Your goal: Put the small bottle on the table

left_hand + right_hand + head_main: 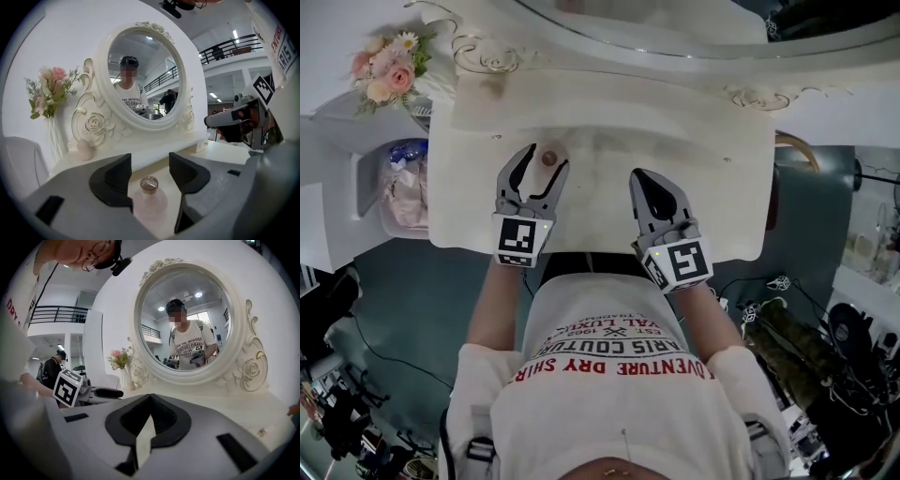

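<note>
Small bottle (149, 199) stands on the table (675, 141) between jaws of the released left claw (150, 164); right claw (150, 399) clenched.

Head view: camera on wearer's head, faces steeply down on table (703, 169); left gripper (546, 161) and right gripper (642, 183) in frame.
Left gripper view: low, close over tabletop, faces along own jaws toward mirror (143, 70).
Right gripper view: similar height, faces mirror from right side.
Shared: table, mirror, flowers (47, 91); each gripper view catches other gripper.
</note>
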The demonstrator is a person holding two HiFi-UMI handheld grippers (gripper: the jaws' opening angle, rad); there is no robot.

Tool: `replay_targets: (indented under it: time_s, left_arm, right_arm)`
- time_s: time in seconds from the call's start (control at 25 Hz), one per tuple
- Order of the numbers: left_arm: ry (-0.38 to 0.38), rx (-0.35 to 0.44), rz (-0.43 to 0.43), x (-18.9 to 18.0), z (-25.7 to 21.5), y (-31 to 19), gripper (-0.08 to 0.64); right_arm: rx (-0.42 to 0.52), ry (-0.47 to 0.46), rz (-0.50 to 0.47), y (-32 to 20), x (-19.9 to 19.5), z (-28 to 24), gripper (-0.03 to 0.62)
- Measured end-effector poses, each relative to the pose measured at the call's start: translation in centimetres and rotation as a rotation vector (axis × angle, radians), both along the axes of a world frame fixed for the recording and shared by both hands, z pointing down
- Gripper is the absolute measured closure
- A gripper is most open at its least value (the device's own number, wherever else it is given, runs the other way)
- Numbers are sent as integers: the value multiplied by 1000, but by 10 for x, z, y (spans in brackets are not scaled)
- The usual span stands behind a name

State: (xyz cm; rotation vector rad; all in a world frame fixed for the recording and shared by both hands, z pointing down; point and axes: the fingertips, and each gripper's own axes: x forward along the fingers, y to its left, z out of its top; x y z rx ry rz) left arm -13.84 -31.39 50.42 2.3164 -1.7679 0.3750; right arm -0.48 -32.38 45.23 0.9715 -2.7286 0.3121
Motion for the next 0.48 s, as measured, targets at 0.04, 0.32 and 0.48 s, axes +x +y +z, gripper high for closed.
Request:
replay_targets:
  time_s: [0.04,0.32,0.48]
  left_arm:
    - [-12,1,9,2,-7,3,324]
    - [-40,25,69,16,-50,29,441]
    - [-19,48,75,20,-71,43,523]
  right_arm:
    - [6,-1,4,3,0,-4,594]
    - [59,-37,-16,25,-4,-33,594]
    - [86,-49,7,35,1,-45,594]
